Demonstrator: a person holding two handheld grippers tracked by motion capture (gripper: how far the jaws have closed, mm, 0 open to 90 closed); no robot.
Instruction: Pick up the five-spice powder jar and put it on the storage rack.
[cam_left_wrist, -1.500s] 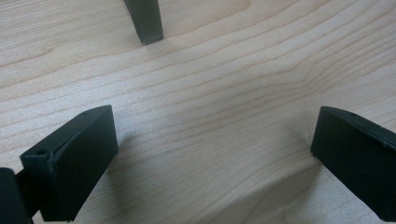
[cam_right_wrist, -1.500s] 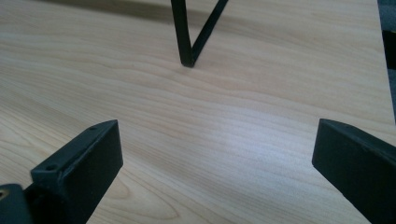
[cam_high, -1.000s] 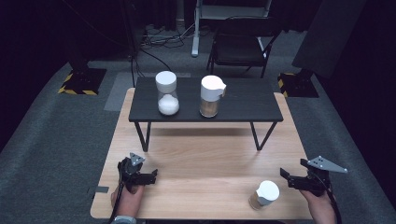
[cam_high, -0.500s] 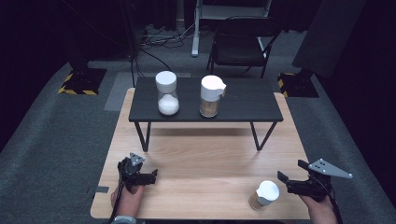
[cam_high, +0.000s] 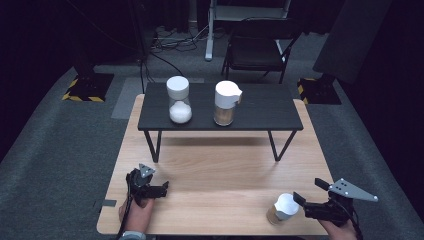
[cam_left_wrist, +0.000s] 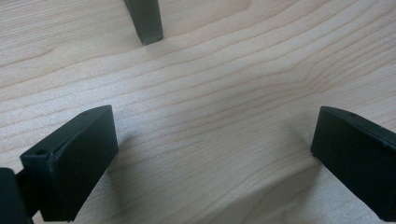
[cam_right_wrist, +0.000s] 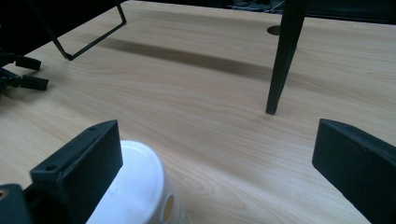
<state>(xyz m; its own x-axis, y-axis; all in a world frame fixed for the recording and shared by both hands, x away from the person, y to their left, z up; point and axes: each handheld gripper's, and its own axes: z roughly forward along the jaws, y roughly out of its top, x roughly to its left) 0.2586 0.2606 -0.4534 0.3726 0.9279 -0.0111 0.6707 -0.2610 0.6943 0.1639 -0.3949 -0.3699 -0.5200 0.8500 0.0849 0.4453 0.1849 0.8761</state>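
The counter (cam_high: 220, 170) is showing pale wood with wavy grain lines. The low stand (cam_high: 260, 107) on it is showing black. The near jar (cam_high: 283, 210) is wearing a white lid over tan contents. Both tongs, left (cam_high: 162, 189) and right (cam_high: 298, 199), are showing matte black.

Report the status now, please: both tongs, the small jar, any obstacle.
Left tongs open, empty. Right tongs open, beside white-lidded jar, not gripping. Nothing between them.

Three white-lidded jars (cam_high: 179, 99) (cam_high: 225, 103) (cam_high: 284, 209), one black raised shelf (cam_high: 260, 107), one wooden table (cam_high: 220, 165), two hand-held grippers (cam_high: 161, 189) (cam_high: 299, 200).
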